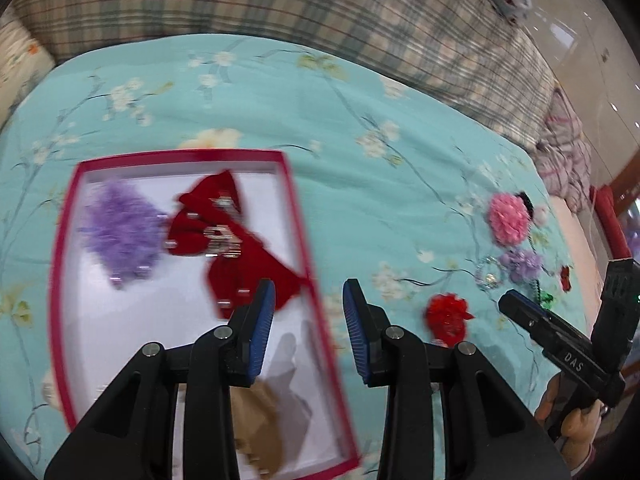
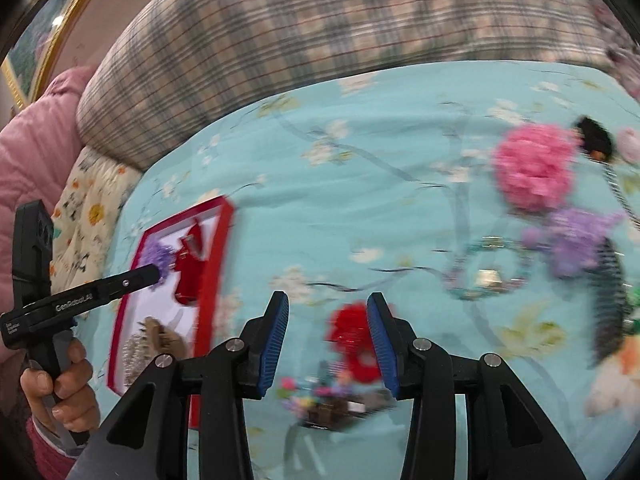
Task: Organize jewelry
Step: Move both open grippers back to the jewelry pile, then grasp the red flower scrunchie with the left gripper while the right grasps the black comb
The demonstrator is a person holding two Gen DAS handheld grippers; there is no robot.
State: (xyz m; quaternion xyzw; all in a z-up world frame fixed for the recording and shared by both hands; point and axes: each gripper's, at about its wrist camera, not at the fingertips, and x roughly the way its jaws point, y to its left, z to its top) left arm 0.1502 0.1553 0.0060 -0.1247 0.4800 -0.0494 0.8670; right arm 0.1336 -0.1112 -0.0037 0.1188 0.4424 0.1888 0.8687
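Observation:
A red-rimmed white box [image 1: 298, 216] lies on the turquoise floral bedspread; it holds a purple fluffy hair piece [image 1: 120, 232], a red bow clip [image 1: 236, 252] and a brown clip [image 1: 260, 428]. My left gripper [image 1: 309, 304] is open and empty above the box's right rim. My right gripper [image 2: 328, 320] is open and empty just above a red flower clip [image 2: 352, 332]. A pink flower [image 2: 534, 168], a purple flower [image 2: 576, 240], a beaded bracelet [image 2: 486, 276] and a multicoloured clip [image 2: 324, 400] lie loose on the bed. The box [image 2: 212, 264] shows at the left of the right wrist view.
A plaid quilt [image 1: 300, 4] is bunched along the back of the bed. A striped black-and-white piece [image 2: 610, 300] lies at the right. A pink jacket [image 2: 32, 160] is at the far left. The right gripper's body [image 1: 560, 344] shows in the left wrist view.

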